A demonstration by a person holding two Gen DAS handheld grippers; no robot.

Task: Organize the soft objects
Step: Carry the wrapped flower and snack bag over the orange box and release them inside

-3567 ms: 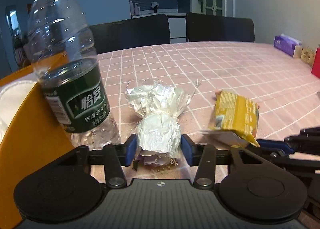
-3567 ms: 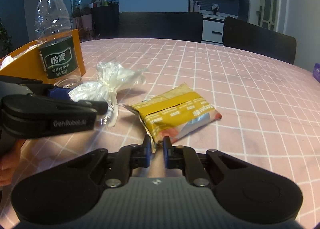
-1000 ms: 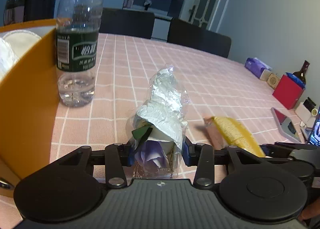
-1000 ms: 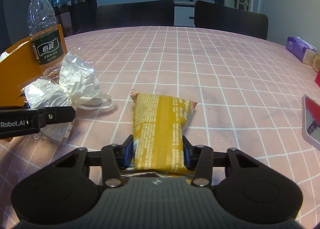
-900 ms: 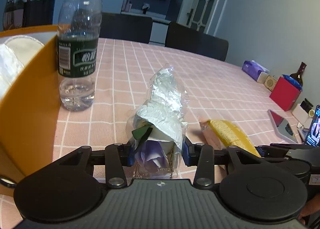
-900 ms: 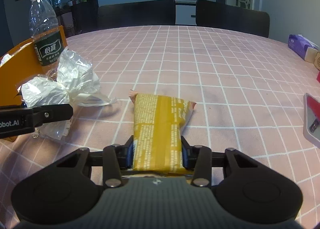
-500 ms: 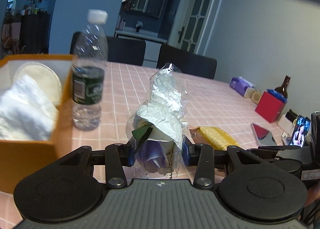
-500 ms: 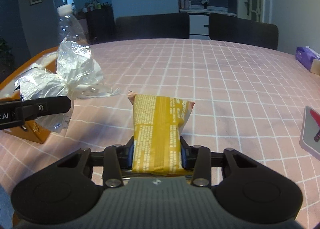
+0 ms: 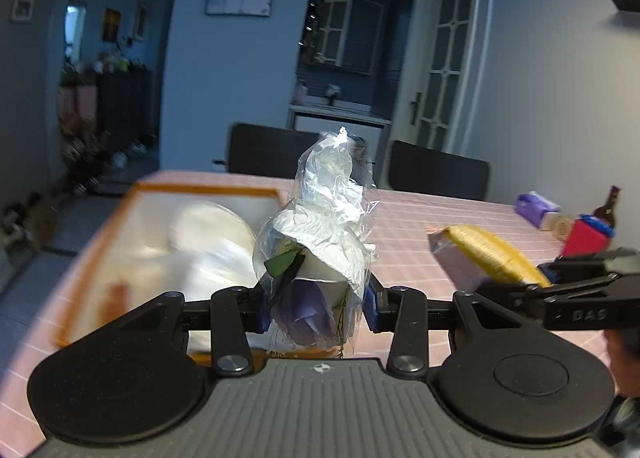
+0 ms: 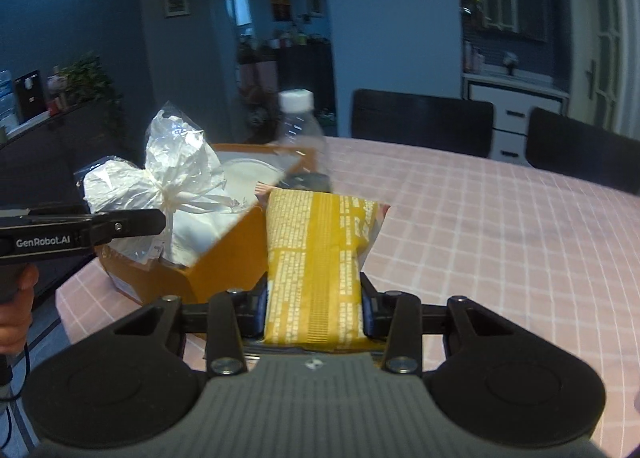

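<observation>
Above pink table (image 10: 500, 218), fingers pinch crinkled wrapped flower (image 9: 320, 242), yellow packet (image 10: 316, 258)

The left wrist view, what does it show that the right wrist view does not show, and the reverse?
Only the left wrist view shows the purple flower inside the cellophane-wrapped bouquet, the tissue pack and the brown bottle. Only the right wrist view shows the water bottle behind the orange box and the potted plant. Both show the bouquet in the left gripper, the yellow snack packet in the right gripper, and the box.
</observation>
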